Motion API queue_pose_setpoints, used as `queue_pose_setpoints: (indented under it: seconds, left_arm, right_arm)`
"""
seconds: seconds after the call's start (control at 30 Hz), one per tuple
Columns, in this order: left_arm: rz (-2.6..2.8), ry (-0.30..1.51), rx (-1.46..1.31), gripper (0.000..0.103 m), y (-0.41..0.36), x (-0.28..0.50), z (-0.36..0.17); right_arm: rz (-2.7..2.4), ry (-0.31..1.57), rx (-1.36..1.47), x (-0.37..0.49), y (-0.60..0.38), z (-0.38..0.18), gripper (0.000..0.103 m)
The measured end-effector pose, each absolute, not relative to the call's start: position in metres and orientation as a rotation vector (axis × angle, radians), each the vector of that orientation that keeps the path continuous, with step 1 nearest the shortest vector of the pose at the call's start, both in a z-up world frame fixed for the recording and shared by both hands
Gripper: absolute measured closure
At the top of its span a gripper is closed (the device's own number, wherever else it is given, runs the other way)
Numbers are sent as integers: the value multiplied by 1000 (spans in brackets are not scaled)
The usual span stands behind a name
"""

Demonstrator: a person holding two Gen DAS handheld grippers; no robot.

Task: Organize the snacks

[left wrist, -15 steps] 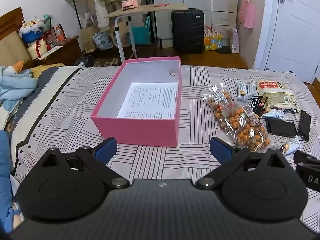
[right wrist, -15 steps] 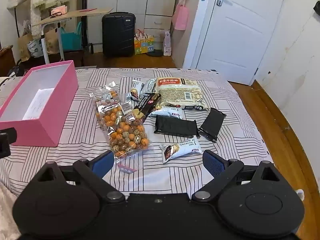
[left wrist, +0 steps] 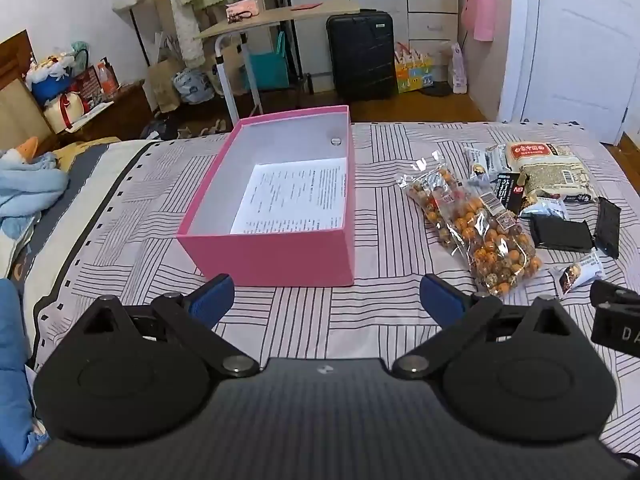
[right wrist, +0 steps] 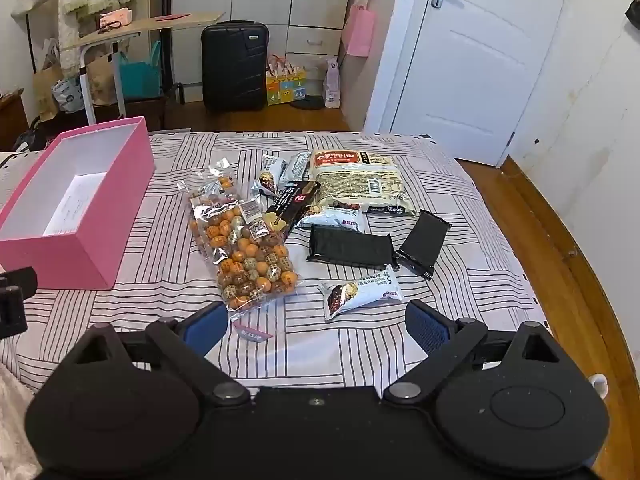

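Observation:
An open pink box (left wrist: 276, 256) with a printed sheet inside stands on the striped bed; it also shows in the right wrist view (right wrist: 80, 240). Snacks lie to its right: a clear bag of orange balls (right wrist: 244, 248), a large beige pack (right wrist: 360, 180), two black packets (right wrist: 350, 246), a dark cracker pack (right wrist: 294, 202) and a small white packet (right wrist: 362, 292). My left gripper (left wrist: 326, 298) is open and empty, just in front of the box. My right gripper (right wrist: 318, 322) is open and empty, just in front of the white packet.
The bed's right edge (right wrist: 532, 280) drops to a wooden floor. A blue blanket (left wrist: 28, 188) lies at the bed's left. A rolling table (left wrist: 280, 16), a black suitcase (left wrist: 362, 56) and a white door (right wrist: 468, 60) stand beyond the bed.
Both grippers have shifted only slightly; the view is almost the same. Nothing was picked up or moved.

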State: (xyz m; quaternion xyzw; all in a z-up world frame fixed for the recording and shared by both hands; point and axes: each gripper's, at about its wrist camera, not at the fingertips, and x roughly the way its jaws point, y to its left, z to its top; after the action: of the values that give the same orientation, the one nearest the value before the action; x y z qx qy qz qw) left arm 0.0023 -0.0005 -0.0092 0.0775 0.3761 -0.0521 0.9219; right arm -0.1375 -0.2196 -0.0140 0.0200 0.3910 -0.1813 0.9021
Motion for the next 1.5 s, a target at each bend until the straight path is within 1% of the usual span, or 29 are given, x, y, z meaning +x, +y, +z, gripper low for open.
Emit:
queue_pose_setpoints:
  seconds: [0.17,0.83,1.3,1.5]
  left_arm:
    - [-121,755,177,2,-3,-5,-6]
    - [-163,799,149,2,6,1,-14]
    - [-195,786,126,2,6,-4,-14]
    - [-203,787,117,2,7,-5,-15]
  right_arm:
    - [-381,801,47,-139,-222,-16,6]
    - [-357,796,105,-149,-229,-16,6]
    - [-366,702,58,-164,-219,-11,6]
    - [-373,703,66,-162,-221,-16,5]
